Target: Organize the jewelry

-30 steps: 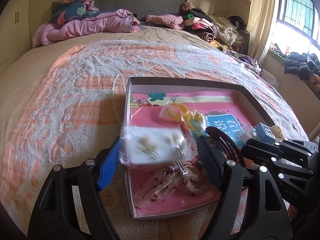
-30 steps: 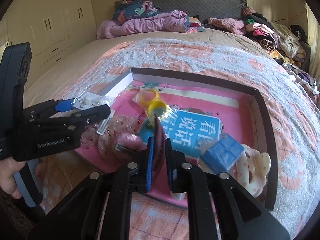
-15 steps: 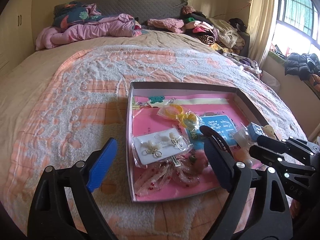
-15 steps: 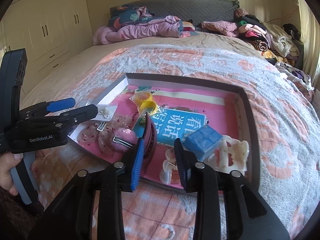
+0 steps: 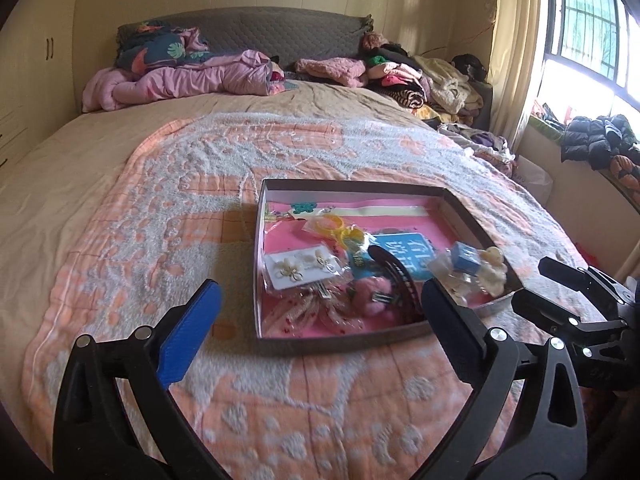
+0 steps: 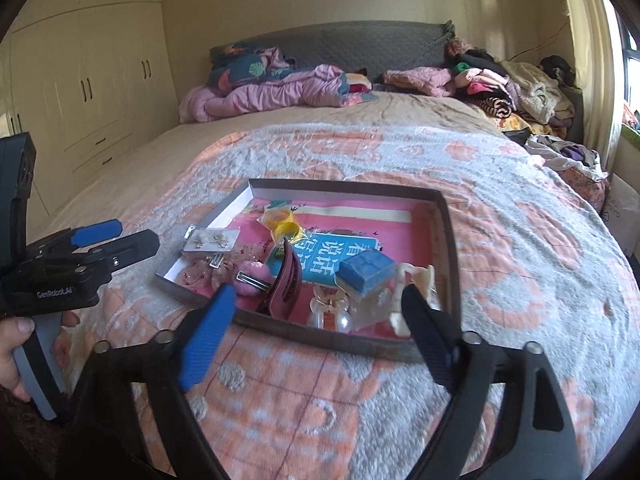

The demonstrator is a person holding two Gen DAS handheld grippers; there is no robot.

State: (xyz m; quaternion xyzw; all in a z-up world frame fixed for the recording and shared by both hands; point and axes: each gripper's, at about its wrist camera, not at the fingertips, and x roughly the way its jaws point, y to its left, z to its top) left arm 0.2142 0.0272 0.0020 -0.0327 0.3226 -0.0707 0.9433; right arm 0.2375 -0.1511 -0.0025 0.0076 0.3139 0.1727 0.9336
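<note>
Just ahead of both grippers lay the shallow grey-walled cardboard tray of pink-lined jewelry; left gripper and right gripper were opening, empty, equally near.

Left gripper opening, earring card dropped in tray — right gripper opening, claw clip released

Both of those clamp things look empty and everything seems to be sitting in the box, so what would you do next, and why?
Probably draw both back. The left hand-held gripper and right hand-held gripper are opening with nothing between them, and the earring card and dark hair claw lie inside the box.
</note>
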